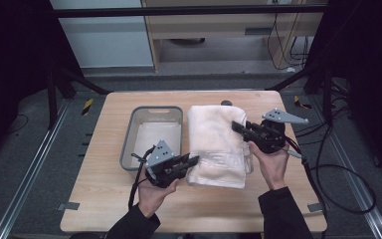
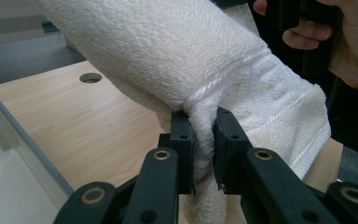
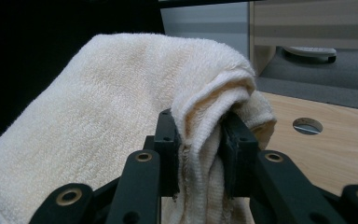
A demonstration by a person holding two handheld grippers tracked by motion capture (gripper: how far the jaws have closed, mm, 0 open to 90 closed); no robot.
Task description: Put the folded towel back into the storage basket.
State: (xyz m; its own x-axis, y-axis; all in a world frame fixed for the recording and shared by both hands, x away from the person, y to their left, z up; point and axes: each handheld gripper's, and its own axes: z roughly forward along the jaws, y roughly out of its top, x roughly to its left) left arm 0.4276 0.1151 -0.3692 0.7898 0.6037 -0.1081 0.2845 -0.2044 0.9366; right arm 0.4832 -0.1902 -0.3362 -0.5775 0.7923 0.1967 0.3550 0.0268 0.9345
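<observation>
Centrally on the wooden bench (image 1: 104, 209) lies a folded white towel (image 1: 214, 144), just right of a grey bin (image 1: 151, 112). Left tongs (image 2: 204, 149) are clamped on its near edge; right tongs (image 3: 198, 154) are clamped on its right edge.

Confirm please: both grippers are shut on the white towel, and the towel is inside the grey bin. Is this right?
Not quite. The towel is not inside the grey bin; the high view shows it beside the bin, over the table. The left gripper and the right gripper are indeed both shut on it.
</observation>
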